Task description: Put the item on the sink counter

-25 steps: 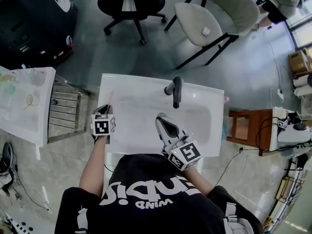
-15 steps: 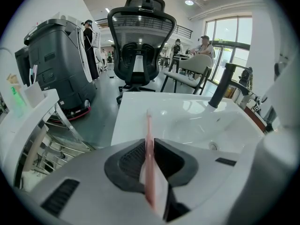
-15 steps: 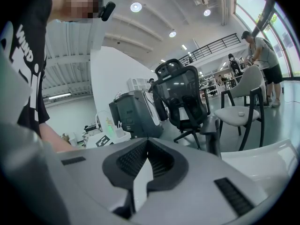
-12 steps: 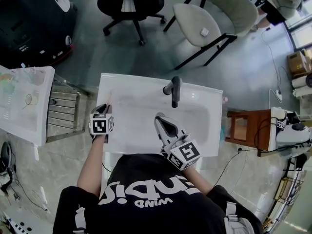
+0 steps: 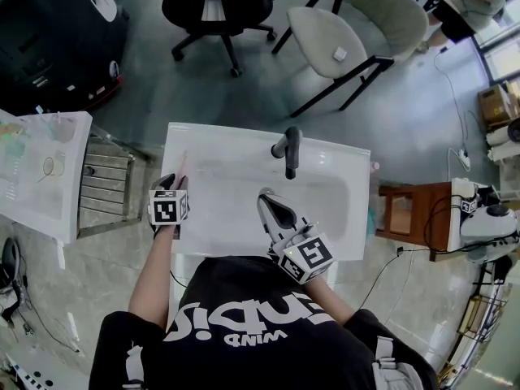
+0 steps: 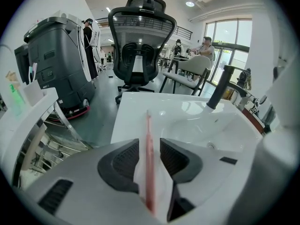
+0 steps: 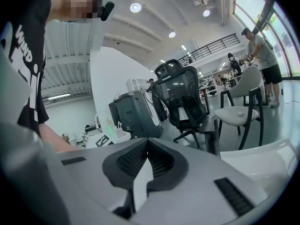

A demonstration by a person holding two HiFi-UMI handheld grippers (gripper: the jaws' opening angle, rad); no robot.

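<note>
The pink toothbrush (image 6: 148, 125) lies on the white table (image 6: 127, 118) beside the sink. The left gripper (image 6: 149, 142) is opening around it. The right gripper (image 7: 147, 142) is pressed together, empty. The job looks nearly done, and only pulling the left gripper away is left.

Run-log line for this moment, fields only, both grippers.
left gripper: jaws opening, thin pink stick between them, over sink counter left rim | right gripper: jaws together, empty, over basin

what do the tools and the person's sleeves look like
The left tool and right tool each have a grey body, black ribbed pads and a white cube with black square markers. The person wears a black short-sleeved T-shirt with white lettering.
</note>
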